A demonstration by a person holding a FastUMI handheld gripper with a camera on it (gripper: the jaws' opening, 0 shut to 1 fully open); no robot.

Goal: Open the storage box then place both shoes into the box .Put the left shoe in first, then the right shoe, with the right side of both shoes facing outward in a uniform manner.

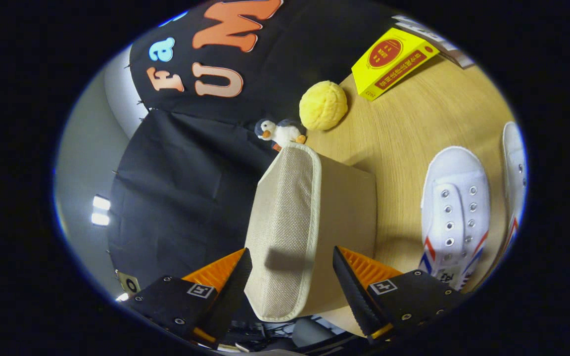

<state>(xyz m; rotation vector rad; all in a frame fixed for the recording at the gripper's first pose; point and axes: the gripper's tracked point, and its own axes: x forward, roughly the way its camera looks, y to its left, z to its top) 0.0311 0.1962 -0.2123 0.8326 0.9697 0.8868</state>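
Note:
The beige fabric storage box (349, 207) stands on the wooden table (408, 128), its woven lid (285, 207) down on it. My gripper (291, 250) is rolled sideways and open, and the near end of the lid lies between its fingers. One finger (235, 282) sits by the lid's top face, the other finger (352, 282) by the box wall; I cannot see either pressing. Two white canvas shoes with red and blue stripes lie on the table beyond the box wall: one shoe (455, 207) close by, the other shoe (515, 168) further out and partly cut off.
Beyond the box sit a small penguin plush (280, 132) and a yellow bumpy ball (323, 105). A yellow carton (394, 62) lies further off on the table, with another flat box (438, 39) behind it. Black cloth hangs past the table's edge.

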